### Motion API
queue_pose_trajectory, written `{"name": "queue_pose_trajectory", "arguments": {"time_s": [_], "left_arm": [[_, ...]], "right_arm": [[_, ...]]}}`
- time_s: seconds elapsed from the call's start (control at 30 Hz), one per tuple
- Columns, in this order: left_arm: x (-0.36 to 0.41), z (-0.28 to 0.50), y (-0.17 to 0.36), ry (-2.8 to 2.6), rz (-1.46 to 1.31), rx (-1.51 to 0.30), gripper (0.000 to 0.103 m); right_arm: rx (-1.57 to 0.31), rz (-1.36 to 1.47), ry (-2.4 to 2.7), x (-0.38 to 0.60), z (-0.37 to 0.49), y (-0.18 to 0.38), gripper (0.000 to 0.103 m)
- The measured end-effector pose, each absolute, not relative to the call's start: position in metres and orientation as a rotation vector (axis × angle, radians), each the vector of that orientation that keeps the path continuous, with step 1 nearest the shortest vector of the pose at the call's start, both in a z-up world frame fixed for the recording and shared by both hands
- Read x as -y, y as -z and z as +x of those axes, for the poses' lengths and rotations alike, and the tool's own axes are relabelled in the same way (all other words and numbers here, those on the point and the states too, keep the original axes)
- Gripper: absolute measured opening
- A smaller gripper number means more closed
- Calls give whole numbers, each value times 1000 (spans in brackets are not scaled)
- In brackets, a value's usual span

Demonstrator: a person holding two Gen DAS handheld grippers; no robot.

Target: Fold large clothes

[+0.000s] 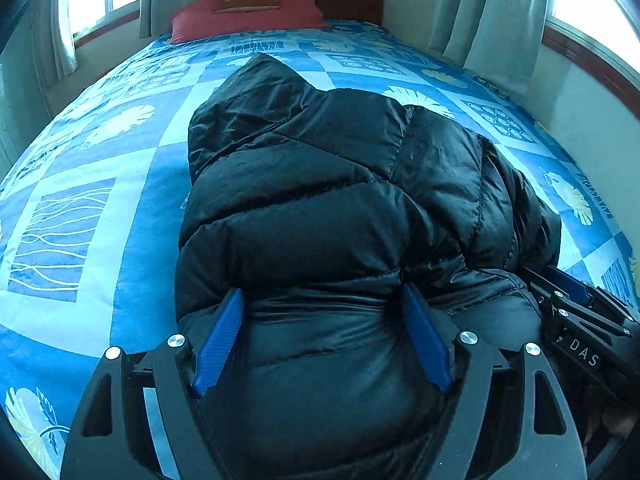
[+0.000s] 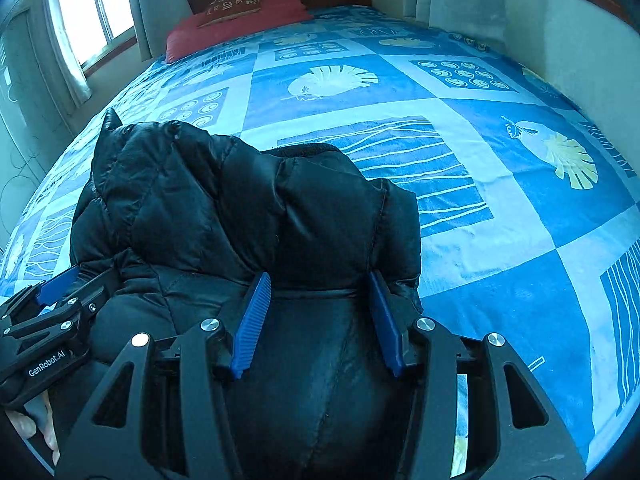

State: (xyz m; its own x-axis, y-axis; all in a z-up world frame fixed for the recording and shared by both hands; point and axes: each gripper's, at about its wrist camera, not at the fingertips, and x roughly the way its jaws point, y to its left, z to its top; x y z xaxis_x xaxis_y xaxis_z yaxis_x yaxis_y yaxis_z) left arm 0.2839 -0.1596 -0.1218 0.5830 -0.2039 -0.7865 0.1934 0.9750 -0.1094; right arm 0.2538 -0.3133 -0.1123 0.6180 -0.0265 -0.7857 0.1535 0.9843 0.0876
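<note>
Because the bulky black jacket [image 1: 340, 208] lies bundled on the bed [image 1: 100, 216], we keep both grippers side by side at its near edge, left gripper [image 1: 322, 340] spread wide over the padding, right gripper [image 2: 320, 322] clamped on a puffy fold.
</note>
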Motion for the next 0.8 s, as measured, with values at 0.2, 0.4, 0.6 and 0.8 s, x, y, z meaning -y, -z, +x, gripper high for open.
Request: {"name": "queue_pose_trajectory", "arguments": {"time_s": [0.2,0.4,0.6,0.8], "left_arm": [[161,286,126,229,-7,-912,78],[160,284,127,227,-4,-903,78],[162,283,127,221,9,-902,77],[166,282,120,211,28,-906,77]], "right_arm": [[-888,153,110,313,253,116,49],[-873,144,120,311,251,117,49],[-870,127,130,307,247,113,49],[-862,115,134,305,244,106,49]]}}
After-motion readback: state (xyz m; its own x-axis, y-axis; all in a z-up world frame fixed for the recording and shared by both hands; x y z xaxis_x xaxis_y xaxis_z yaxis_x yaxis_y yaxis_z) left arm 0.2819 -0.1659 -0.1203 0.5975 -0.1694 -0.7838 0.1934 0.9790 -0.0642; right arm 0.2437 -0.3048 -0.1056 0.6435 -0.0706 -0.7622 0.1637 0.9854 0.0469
